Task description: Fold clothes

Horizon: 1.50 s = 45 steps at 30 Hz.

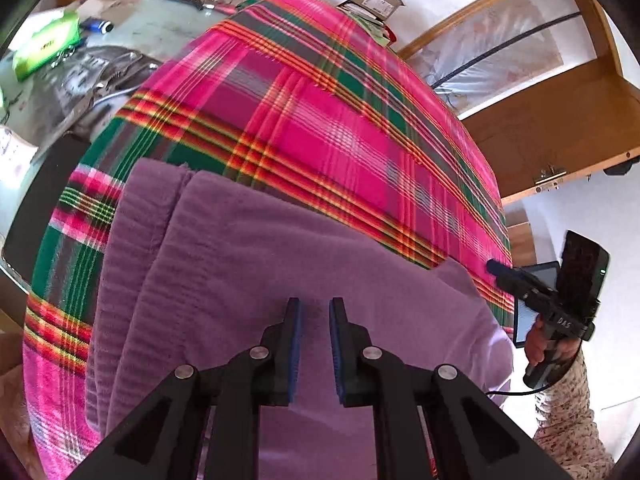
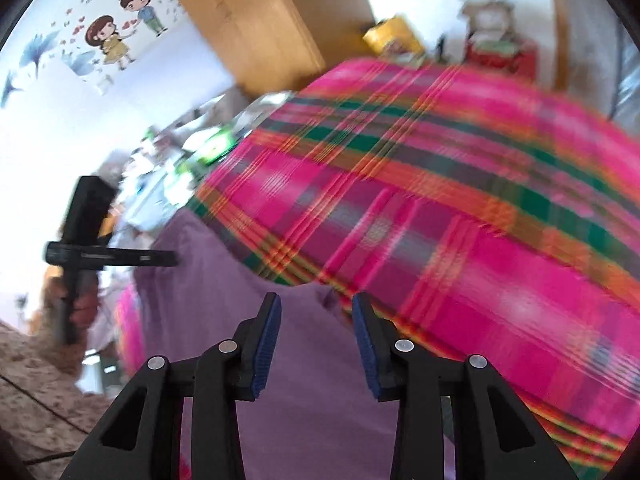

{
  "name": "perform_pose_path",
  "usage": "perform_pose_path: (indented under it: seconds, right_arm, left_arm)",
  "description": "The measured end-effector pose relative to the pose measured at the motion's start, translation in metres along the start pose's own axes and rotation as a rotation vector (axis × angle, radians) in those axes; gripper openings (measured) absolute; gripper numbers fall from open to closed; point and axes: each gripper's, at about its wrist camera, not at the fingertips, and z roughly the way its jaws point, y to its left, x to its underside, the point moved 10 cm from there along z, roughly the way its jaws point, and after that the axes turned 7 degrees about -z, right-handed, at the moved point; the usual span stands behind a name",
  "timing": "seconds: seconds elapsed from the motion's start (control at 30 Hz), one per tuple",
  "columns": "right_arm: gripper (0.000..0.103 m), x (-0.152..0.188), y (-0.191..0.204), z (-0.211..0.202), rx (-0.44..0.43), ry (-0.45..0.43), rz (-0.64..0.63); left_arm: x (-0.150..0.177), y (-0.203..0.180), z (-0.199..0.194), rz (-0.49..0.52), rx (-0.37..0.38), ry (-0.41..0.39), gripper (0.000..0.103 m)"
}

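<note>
Purple garment (image 1: 280, 264): one, lying on the plaid cloth
Plaid cloth (image 1: 320, 120): one, pink, green and orange
Claws: two, left claw (image 1: 314, 308) and right claw (image 2: 316, 304)
Green tissue box (image 1: 44, 46): one, left of the plaid cloth
Pliers (image 1: 102, 90): one pair, beside the plaid cloth

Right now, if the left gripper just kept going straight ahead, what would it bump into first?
Most likely the purple garment: the left gripper hovers open right over it. Beyond lies the pink plaid cloth. How far off the garment is cannot be judged.
</note>
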Motion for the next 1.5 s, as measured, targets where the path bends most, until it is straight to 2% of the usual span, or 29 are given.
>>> perform_pose_path:
  seconds: [0.1, 0.2, 0.27, 0.3, 0.33, 0.37, 0.53, 0.67, 0.9, 1.0, 1.13, 1.3, 1.5]
  right_arm:
    - [0.038, 0.003, 0.000, 0.026, -0.065, 0.069, -0.018]
    - [0.038, 0.006, -0.001, 0.038, -0.100, 0.097, -0.015]
    - [0.025, 0.009, 0.000, 0.044, -0.117, 0.111, -0.018]
    - [0.022, 0.012, 0.002, 0.045, -0.118, 0.115, -0.025]
    - [0.012, 0.013, 0.004, 0.047, -0.116, 0.117, -0.034]
    - [0.008, 0.014, 0.007, 0.047, -0.116, 0.119, -0.049]
    - [0.005, 0.015, 0.029, 0.037, -0.122, 0.068, -0.118]
    - [0.005, 0.022, 0.046, 0.025, -0.149, 0.018, -0.141]
    - [0.006, 0.044, 0.047, 0.044, -0.167, 0.075, -0.097]
    - [0.007, 0.042, 0.042, 0.043, -0.175, 0.060, -0.067]
    - [0.020, 0.044, 0.030, 0.045, -0.157, 0.066, -0.027]
    - [0.021, 0.038, 0.025, 0.049, -0.171, 0.067, -0.007]
    - [0.024, 0.023, 0.030, 0.059, -0.244, 0.049, 0.015]
  left_arm:
    - [-0.001, 0.007, 0.001, -0.027, 0.011, -0.001, 0.013]
    - [-0.002, 0.012, 0.001, -0.054, 0.031, -0.002, 0.013]
    - [-0.003, 0.015, 0.001, -0.072, 0.044, -0.004, 0.013]
    - [-0.003, 0.017, 0.001, -0.081, 0.050, -0.004, 0.013]
    - [-0.004, 0.019, 0.001, -0.090, 0.057, -0.005, 0.013]
    - [-0.004, 0.021, 0.000, -0.099, 0.063, -0.005, 0.013]
    - [-0.006, 0.027, -0.001, -0.135, 0.093, -0.006, 0.013]
    - [-0.007, 0.027, 0.000, -0.143, 0.103, -0.007, 0.013]
    - [-0.009, 0.026, 0.005, -0.149, 0.110, -0.010, 0.013]
    - [-0.010, 0.024, 0.007, -0.150, 0.112, -0.009, 0.012]
    - [-0.011, 0.023, 0.010, -0.153, 0.121, -0.007, 0.012]
    - [-0.011, 0.023, 0.011, -0.158, 0.130, -0.009, 0.012]
    - [-0.011, 0.022, 0.012, -0.161, 0.137, -0.009, 0.012]
